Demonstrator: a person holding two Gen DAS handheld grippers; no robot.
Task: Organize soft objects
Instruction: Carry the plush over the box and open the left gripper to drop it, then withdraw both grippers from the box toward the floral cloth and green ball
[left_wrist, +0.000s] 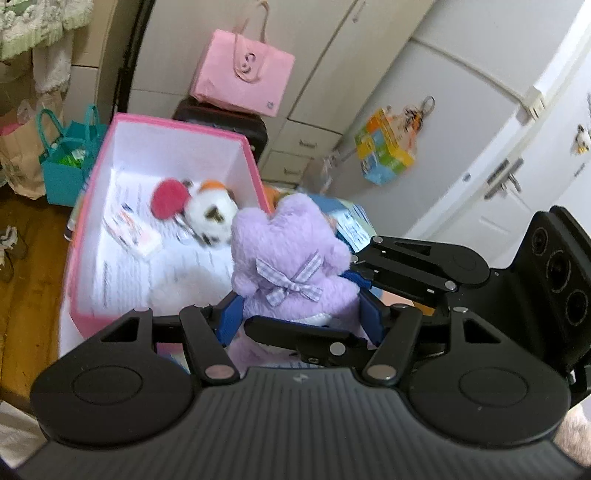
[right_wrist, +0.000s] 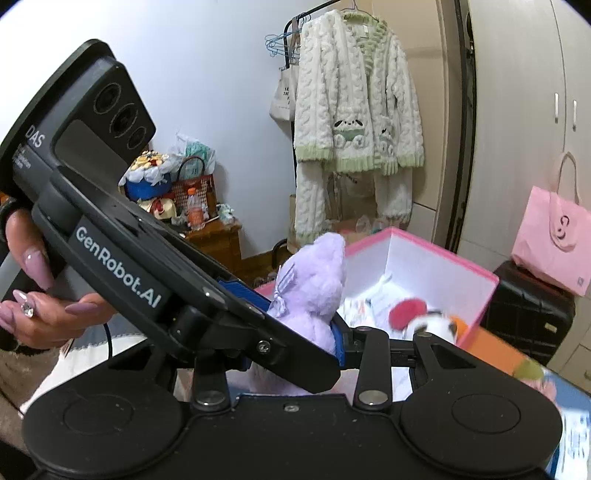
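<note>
A purple plush toy (left_wrist: 291, 254) with a checked bow is held up beside the pink box (left_wrist: 88, 206). My left gripper (left_wrist: 301, 317) is shut on its lower part, blue pads on both sides. My right gripper (right_wrist: 295, 332) also grips the purple plush toy (right_wrist: 317, 280) from the right, its arm crossing the left wrist view. Inside the box lie a white, orange and brown plush cat (left_wrist: 212, 212) with a red round piece (left_wrist: 168, 197), and papers. The cat (right_wrist: 437, 325) and the box (right_wrist: 476, 273) also show in the right wrist view.
A pink tote bag (left_wrist: 242, 70) sits on a dark suitcase (left_wrist: 236, 123) behind the box. A teal bag (left_wrist: 68, 162) stands on the wooden floor at left. White wardrobe doors (left_wrist: 480, 129) fill the right. A knitted cardigan (right_wrist: 354, 99) hangs on a rack.
</note>
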